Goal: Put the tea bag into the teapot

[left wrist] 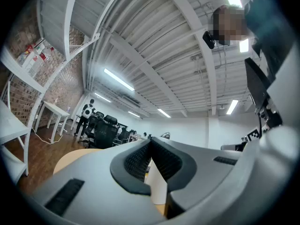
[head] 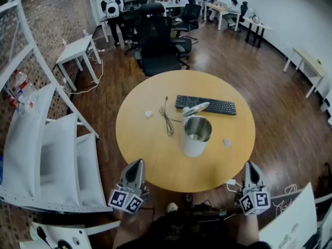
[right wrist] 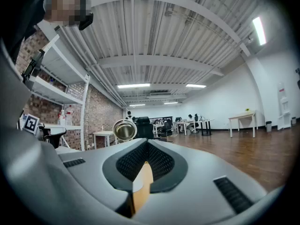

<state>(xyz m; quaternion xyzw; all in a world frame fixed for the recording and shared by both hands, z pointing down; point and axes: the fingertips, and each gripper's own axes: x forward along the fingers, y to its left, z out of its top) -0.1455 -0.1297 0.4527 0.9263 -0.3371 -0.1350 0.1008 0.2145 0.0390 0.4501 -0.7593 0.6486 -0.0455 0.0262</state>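
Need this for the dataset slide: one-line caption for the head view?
Left gripper and right gripper, both shut, at the table edge; open-lidded teapot stands before a keyboard.

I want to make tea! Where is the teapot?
In the head view, the metal teapot stands near the middle of the round table, lid up. It is just nearer the person than the keyboard, to the right of the black cable.

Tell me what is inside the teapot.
The teapot, its lid tipped back, shows only a shiny metal inner wall, with nothing lying in the visible part. Its near wall hides part of the bottom.
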